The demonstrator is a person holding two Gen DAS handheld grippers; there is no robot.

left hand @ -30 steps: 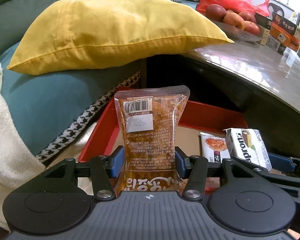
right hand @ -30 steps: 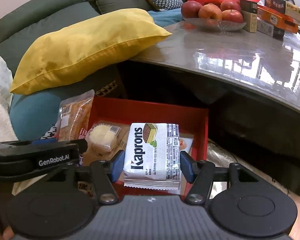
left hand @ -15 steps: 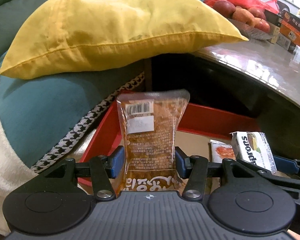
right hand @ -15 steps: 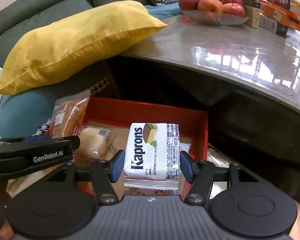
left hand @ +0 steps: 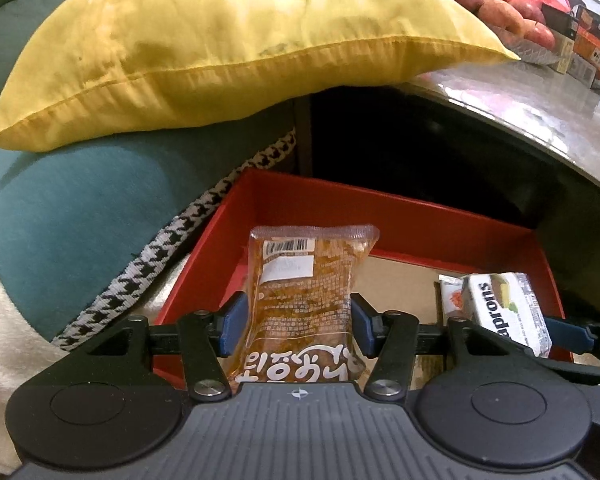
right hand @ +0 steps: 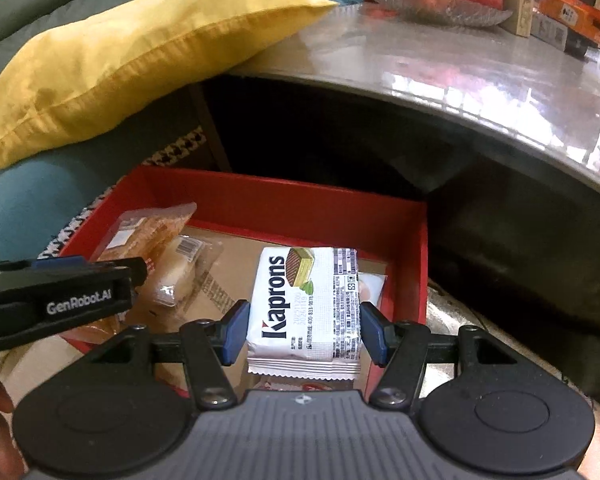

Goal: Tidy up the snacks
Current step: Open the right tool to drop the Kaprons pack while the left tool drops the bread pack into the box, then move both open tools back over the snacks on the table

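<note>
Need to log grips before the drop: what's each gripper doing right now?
Left gripper: jaws just been opening; orange snack packet between them, pads barely touching, grip loosening.
Right gripper: closed on the Kaprons wafer pack.

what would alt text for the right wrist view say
The right gripper holds a white Kaprons wafer pack over an open red box that already contains a few wrapped snacks. Left of it, the left gripper holds an orange snack bag; behind are a yellow cushion and a glossy table.
</note>
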